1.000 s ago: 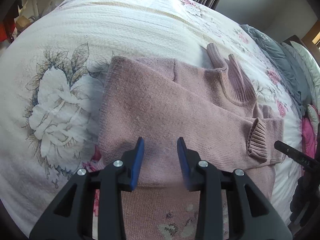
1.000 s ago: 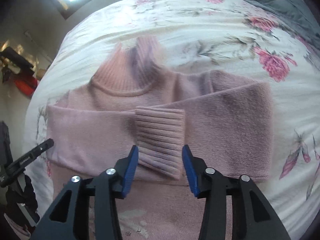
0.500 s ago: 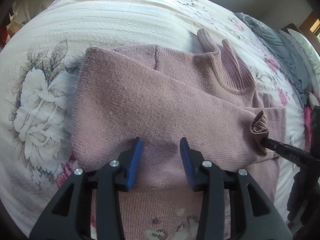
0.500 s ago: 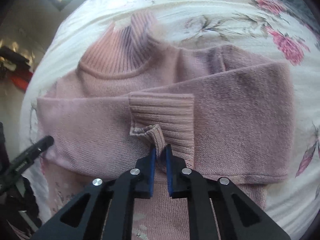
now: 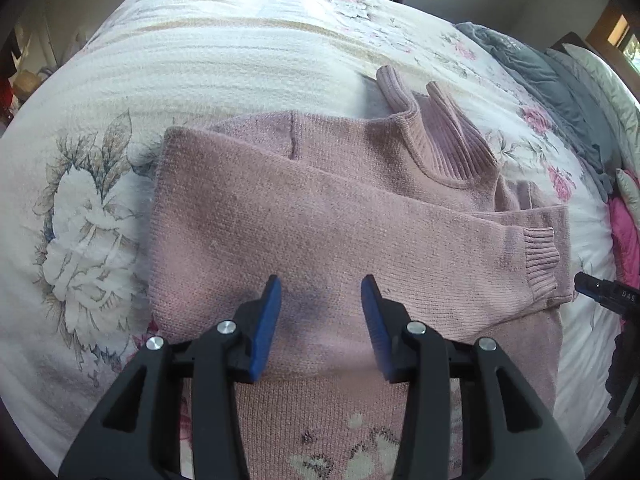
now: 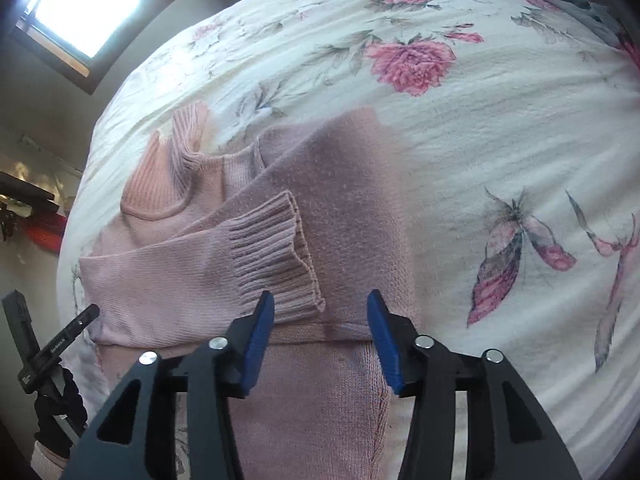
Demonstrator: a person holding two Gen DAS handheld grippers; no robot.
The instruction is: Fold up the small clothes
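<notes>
We see pink turtleneck sweater (image 5: 320, 216) on bed (image 5: 200, 60), sleeves folded | left claw (image 5: 320, 312) agape, empty | right claw (image 6: 320, 320) agape, seemingly empty

White letters reading "DAS" stand on a black gripper finger (image 5: 608, 294) jutting in from the right edge of the left wrist view, just beside the ribbed cuff (image 5: 538, 256) of a pink sweater. In the right wrist view, small white print runs along a black gripper finger (image 6: 66, 338) left of the sweater; it is too small to read.
</notes>
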